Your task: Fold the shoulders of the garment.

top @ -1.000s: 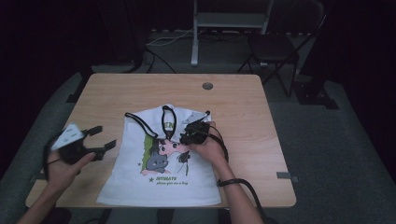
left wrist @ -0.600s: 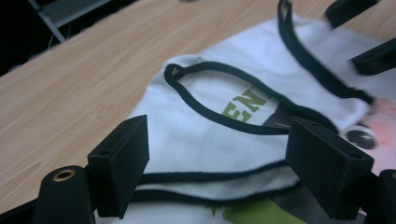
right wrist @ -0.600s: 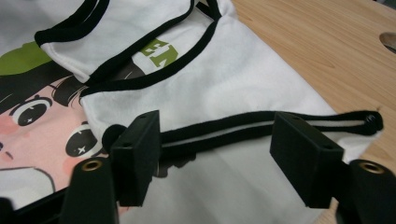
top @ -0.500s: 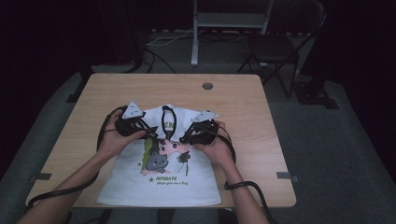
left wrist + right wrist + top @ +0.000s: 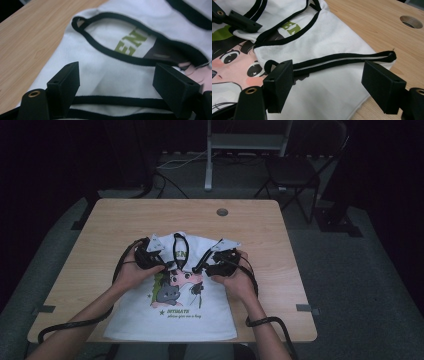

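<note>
Now both of your hands are on the garment: since a second ago your left gripper [image 5: 169, 265] has swung in from the table's left edge and sits over the left shoulder of the white sleeveless shirt [image 5: 172, 317], just beside the black-trimmed neckline [image 5: 117, 53]. Its jaws stand wide apart, with plain white fabric and a black-edged strap showing between them in the left gripper view, nothing pinched. Your right gripper [image 5: 200, 266] has hardly shifted; it hovers at the right shoulder, and its jaws have just been opening. In the right gripper view they stand apart on either side of the black-trimmed armhole edge [image 5: 342, 60], which lies flat on the cloth, not held.

The shirt lies spread face up on the wooden table [image 5: 90, 245], cartoon print [image 5: 175, 287] toward you, hem near the front edge, shoulders pointing away from you.

To my eye you are set for a two-handed grab at the shoulders, likely to start a fold or lift. Neither side is gripped yet, so close each pair on its shoulder before pulling, and catch both layers.
</note>
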